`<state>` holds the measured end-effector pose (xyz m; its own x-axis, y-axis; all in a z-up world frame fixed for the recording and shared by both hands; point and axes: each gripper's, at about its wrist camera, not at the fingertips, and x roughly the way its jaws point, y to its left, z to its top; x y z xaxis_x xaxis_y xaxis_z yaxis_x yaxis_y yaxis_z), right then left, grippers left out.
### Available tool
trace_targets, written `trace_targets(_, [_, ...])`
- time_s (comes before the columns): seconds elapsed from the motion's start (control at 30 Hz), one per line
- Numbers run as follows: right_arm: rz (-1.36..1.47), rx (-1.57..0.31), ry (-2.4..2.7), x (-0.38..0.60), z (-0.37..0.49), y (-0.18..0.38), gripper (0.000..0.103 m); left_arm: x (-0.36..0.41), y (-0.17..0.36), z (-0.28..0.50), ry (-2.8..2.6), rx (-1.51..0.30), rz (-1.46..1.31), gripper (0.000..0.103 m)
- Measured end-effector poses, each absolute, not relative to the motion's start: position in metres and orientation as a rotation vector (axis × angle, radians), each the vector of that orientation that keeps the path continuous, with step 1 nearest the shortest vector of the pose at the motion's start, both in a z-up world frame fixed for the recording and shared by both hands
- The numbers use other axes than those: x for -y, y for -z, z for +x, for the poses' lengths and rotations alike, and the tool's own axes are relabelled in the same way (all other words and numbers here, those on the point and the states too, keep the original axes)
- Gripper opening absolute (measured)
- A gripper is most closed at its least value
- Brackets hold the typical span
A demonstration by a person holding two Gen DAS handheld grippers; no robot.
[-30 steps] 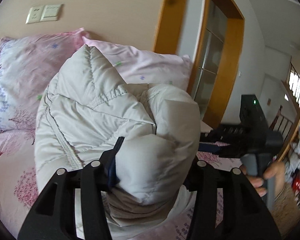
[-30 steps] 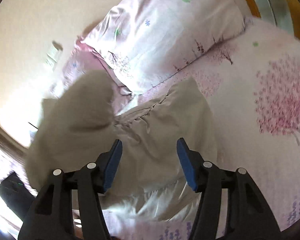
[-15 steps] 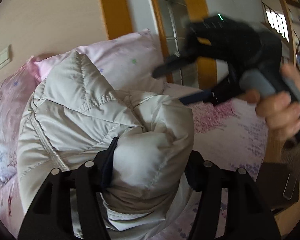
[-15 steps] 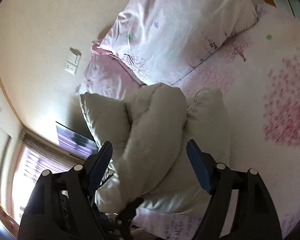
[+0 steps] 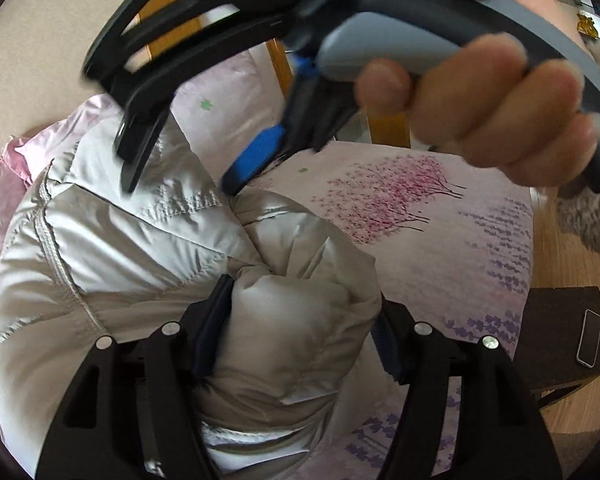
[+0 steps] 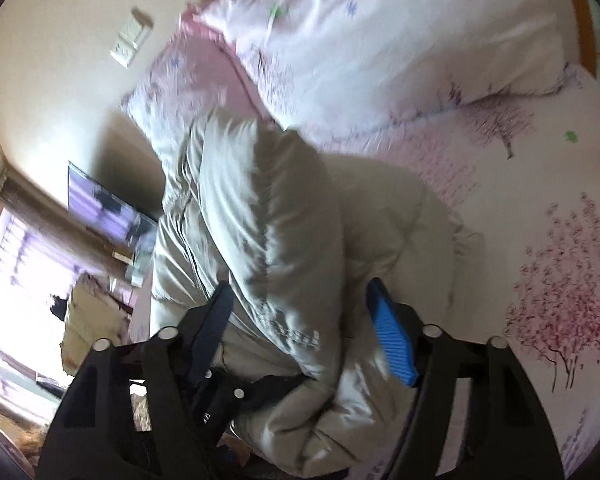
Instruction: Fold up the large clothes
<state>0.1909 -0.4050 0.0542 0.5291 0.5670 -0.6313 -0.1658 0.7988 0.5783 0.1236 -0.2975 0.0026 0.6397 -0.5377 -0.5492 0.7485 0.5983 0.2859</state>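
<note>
Left tongs (image 5: 300,332) opening around puffy jacket (image 5: 148,240); right tongs (image 6: 300,336) closing over it.

One puffy pale-grey quilted jacket (image 5: 148,248), two pink floral pillows (image 6: 380,40), two black blue-padded grippers (image 5: 300,332), one phone (image 5: 590,338).

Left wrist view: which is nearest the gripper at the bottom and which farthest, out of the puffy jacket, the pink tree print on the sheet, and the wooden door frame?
1. Puffy jacket, bunched between the left gripper's jaws.
2. Pink tree print, on the sheet, right of centre.
3. Wooden door frame, behind the bed.
</note>
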Motion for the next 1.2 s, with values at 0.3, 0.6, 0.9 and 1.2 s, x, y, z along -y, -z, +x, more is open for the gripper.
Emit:
trace_targets(0.3, [0.499,-0.981,-0.422,0.405,0.196,-0.029,0.017,0.286,-0.01,0.11,0.828,-0.454,0.521,0.064])
trace_targets(0.6, [0.475,-1.013,-0.359,0.407,0.201,-0.02,0.017,0.164,-0.108,0.12,0.802,-0.449,0.32,0.082])
trace_targets(0.9, [0.419,-1.006,-0.317,0.4,0.195,-0.021,0.017,0.101,-0.099,0.257,0.639,-0.704,0.081,0.079])
trace_targets(1.2, [0.437,-1.02,-0.282,0.409,0.2,-0.006,0.017,0.114,-0.07,0.255,0.688,-0.76,0.09,0.077])
